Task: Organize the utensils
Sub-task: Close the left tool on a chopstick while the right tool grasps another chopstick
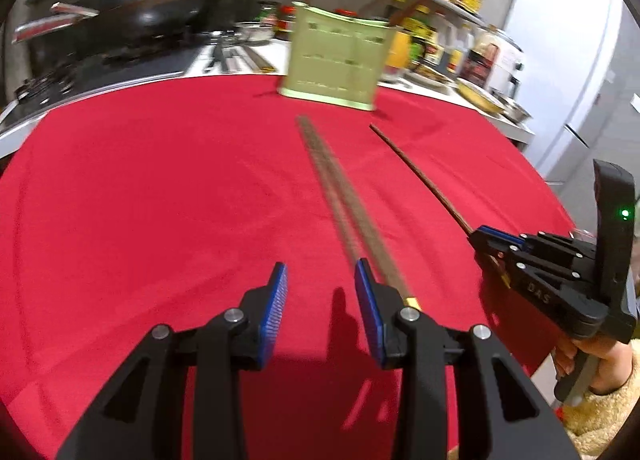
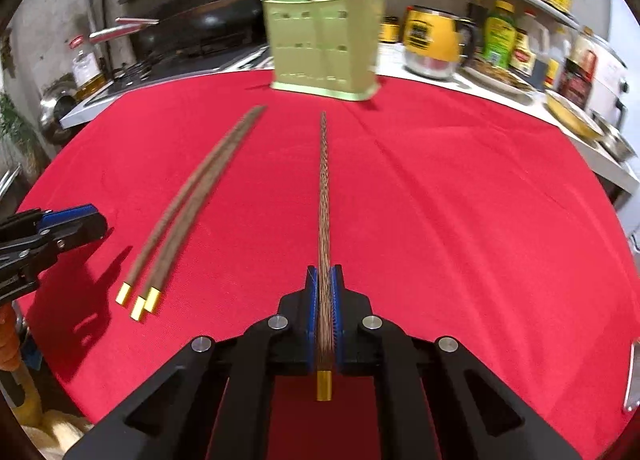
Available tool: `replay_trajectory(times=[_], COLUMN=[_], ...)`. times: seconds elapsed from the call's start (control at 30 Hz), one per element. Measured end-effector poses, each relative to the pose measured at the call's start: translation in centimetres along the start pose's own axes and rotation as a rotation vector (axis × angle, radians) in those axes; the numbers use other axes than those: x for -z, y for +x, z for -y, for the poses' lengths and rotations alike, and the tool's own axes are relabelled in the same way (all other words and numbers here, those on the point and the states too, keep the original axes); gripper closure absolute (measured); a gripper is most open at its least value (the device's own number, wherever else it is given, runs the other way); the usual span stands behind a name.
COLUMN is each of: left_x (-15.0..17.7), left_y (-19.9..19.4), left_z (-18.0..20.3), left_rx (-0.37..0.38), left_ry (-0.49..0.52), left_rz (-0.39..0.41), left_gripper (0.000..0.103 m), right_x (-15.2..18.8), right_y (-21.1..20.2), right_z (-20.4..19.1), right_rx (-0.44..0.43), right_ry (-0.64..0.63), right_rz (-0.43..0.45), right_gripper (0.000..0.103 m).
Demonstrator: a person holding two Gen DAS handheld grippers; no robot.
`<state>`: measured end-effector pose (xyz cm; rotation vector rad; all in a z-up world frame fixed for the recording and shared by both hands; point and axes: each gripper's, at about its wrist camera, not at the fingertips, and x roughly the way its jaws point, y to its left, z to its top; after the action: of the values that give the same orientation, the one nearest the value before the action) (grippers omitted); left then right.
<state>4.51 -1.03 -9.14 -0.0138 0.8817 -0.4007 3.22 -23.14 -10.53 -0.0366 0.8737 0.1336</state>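
Right wrist view: red-clothed table [image 2: 460, 200] carries a green utensil holder [image 2: 326, 46] at its far edge. Three loose chopsticks [image 2: 188, 204] lie left of the right tool [image 2: 325, 300], which clamps one chopstick [image 2: 323, 196]. Left tool [image 1: 320, 292] gapes wide just beside them.

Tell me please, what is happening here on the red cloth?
A person is sorting chopsticks with two handheld grippers. The right gripper has its jaws shut on one chopstick, aimed toward the green utensil holder. The left gripper is open beside the loose chopsticks lying on the red cloth.
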Motion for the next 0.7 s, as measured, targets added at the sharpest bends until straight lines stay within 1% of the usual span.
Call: replay_trajectory(times=[0.07, 0.17, 0.23, 0.3, 0.33, 0.43, 0.47, 0.53, 0.67, 0.7], left_x=[-0.1, -0.4, -0.6, -0.7, -0.8, -0.8, -0.8, -0.9, -1.1, -1.1], left_y=[0.5, 1.4, 2.1, 2.8, 3.1, 3.6, 3.7, 3.8, 3.8, 3.6], left_z=[1.0, 1.9, 2.4, 2.7, 2.7, 2.8, 3.1, 3.1, 1.6, 0.9], left_rx=[0.006, 0.012, -0.001, -0.025, -0.045, -0.07, -0.086, -0.124, -0.262, -0.274], left_ry=[0.02, 0.03, 0.043, 0.057, 0.059, 0.073, 0.094, 0.11, 0.097, 0.077], left_rz=[-0.008, -0.03, -0.045, -0.06, -0.068, -0.08, -0.078, -0.077, -0.06, -0.056], left_gripper=[0.07, 0.075, 0.077, 0.082, 0.083, 0.086, 0.087, 0.094, 0.096, 0.096], right_x=[0.3, 0.8, 1.0, 1.1, 1.1, 1.1, 1.0, 0.9, 0.8, 0.9], right_y=[-0.3, -0.6, -0.8, -0.8, -0.9, -0.8, -0.7, -0.6, -0.5, -0.5], right_z=[1.0, 2.1, 2.4, 2.4, 2.5, 2.5, 2.5, 2.4, 2.6, 2.7], right_rx=[0.019, 0.03, 0.032, 0.033, 0.033, 0.03, 0.029, 0.029, 0.048, 0.055], right_ry=[0.018, 0.041, 0.048, 0.047, 0.046, 0.043, 0.042, 0.042, 0.054, 0.058], right_rz=[0.004, 0.007, 0.009, 0.012, 0.013, 0.015, 0.016, 0.019, 0.03, 0.033], right_gripper=[0.096, 0.096, 0.096, 0.096, 0.096, 0.096, 0.096, 0.096, 0.096, 0.096])
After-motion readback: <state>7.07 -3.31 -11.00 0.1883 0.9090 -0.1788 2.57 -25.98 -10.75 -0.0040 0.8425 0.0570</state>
